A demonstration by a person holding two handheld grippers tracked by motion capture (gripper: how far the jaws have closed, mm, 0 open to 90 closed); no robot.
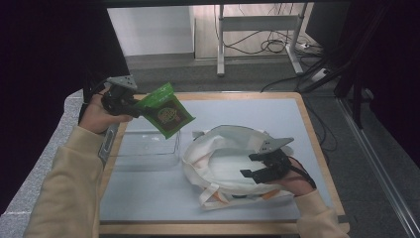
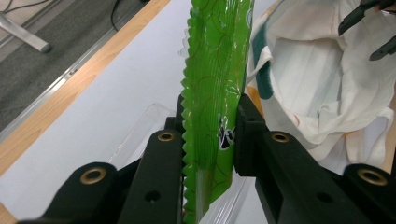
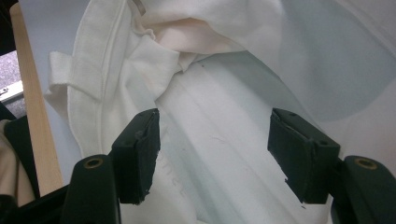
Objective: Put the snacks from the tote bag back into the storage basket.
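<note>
A green snack packet (image 1: 166,110) hangs in the air above the table's left half, with my left gripper (image 1: 132,105) shut on its edge. In the left gripper view the packet (image 2: 215,79) stands edge-on between the two jaws. A white cloth tote bag (image 1: 223,158) lies open on the grey mat right of centre. My right gripper (image 1: 252,165) is open and hovers over the bag's near right side. The right gripper view looks down on the bag's pale fabric (image 3: 219,140) between the spread jaws, which hold nothing.
A clear plastic tray (image 1: 148,148) sits on the mat below the packet, left of the bag. The table has a wooden rim (image 1: 317,144). Beyond its far edge are a metal desk frame (image 1: 257,29) and cables on the floor.
</note>
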